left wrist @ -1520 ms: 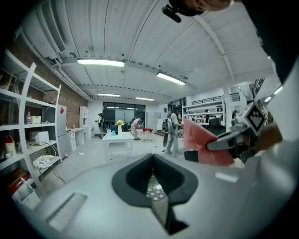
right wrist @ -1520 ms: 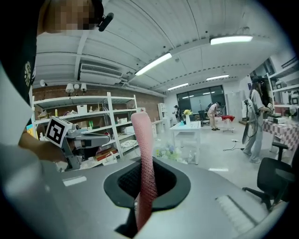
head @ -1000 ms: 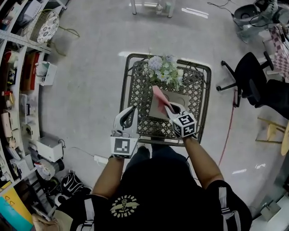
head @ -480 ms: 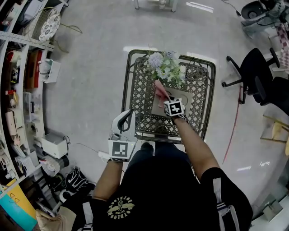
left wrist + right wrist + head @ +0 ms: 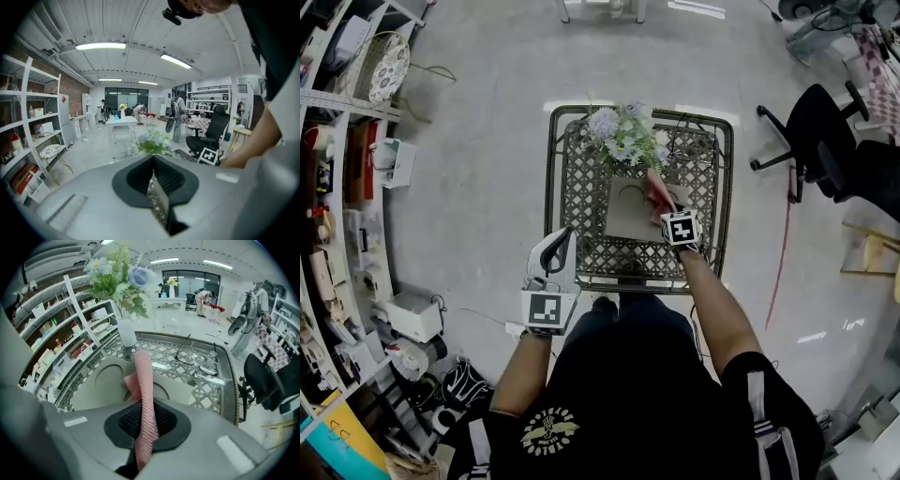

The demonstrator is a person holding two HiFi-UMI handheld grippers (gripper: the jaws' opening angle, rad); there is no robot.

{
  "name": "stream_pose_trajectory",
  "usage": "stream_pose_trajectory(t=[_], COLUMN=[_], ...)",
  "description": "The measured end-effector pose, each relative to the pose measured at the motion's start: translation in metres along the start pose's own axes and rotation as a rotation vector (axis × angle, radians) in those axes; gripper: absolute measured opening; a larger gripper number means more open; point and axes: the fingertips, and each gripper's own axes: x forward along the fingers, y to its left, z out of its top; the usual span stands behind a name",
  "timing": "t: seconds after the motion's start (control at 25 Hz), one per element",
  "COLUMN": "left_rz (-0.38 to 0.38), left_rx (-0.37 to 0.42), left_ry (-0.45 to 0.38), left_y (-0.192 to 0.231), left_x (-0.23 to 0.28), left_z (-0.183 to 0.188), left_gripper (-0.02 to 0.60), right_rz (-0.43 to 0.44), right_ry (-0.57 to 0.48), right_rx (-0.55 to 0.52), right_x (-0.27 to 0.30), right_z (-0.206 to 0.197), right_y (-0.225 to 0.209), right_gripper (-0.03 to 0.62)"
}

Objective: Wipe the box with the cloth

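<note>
Grey left gripper hangs by the near left corner of the lattice table, its jaws together on nothing. Farther on, the right gripper clamps the pink cloth over the right side of the tan box on the table. Flowers stand behind the box.
</note>
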Motion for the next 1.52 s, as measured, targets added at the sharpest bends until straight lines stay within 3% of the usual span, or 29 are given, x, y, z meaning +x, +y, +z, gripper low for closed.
stream_pose_trajectory(t=[0.24, 0.48, 0.84, 1.08, 1.24, 1.52], left_rz=[-0.015, 0.003, 0.05, 0.093, 0.11, 0.093], left_rx=[0.002, -0.004, -0.005, -0.01, -0.009, 0.005], left_ry=[-0.016, -0.038, -0.046, -0.024, -0.015, -0.025], left_y=[-0.008, 0.0, 0.008, 0.022, 0.03, 0.023], left_x=[-0.002, -0.013, -0.04, -0.068, -0.08, -0.081], left_z=[0.006, 0.011, 0.008, -0.005, -0.01, -0.006], left_gripper=[0.0, 0.0, 0.0, 0.0, 0.0, 0.0], right_rz=[-0.081, -0.054, 0.225, 0.272, 0.232, 0.124], right_ry=[0.025, -0.004, -0.05, 0.008, 0.042, 0.054], right_rx=[0.07, 0.087, 0.036, -0.045, -0.044, -0.022], right_x=[-0.019, -0.027, -0.028, 0.0, 0.01, -0.004], right_z=[-0.033, -0.027, 0.007, 0.005, -0.005, -0.029], right_y=[-0.051, -0.042, 0.097, 0.16, 0.149, 0.085], right_gripper=[0.017, 0.017, 0.017, 0.017, 0.017, 0.017])
